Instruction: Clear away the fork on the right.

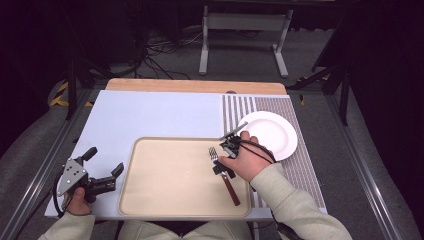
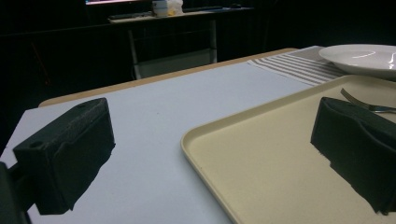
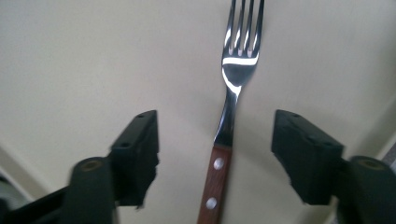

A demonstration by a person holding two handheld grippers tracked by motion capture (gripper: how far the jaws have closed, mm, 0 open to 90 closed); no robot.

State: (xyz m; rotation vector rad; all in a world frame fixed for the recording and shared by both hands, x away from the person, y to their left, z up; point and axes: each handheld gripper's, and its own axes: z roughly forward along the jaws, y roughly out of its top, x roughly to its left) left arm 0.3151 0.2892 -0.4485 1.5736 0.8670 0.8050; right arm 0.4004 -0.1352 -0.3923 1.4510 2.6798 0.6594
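A fork [image 1: 223,171] with a wooden handle and steel tines lies on the beige tray [image 1: 170,180], toward its right side. My right gripper [image 1: 221,162] hovers over the fork, open, its jaws standing either side of the neck where steel meets wood. In the right gripper view the fork [image 3: 229,112] runs up between the two black pads [image 3: 137,149], untouched. My left gripper [image 1: 105,172] rests open at the table's left front, beside the tray's left edge, holding nothing. The left gripper view shows the tray rim [image 2: 205,135] and the fork's tines [image 2: 362,102] behind one pad.
A white plate [image 1: 270,134] sits on a striped placemat [image 1: 295,165] right of the tray. The table top [image 1: 150,115] is pale blue-white with a wooden strip along the far edge. Metal rails flank the table; a stand and cables lie on the floor beyond.
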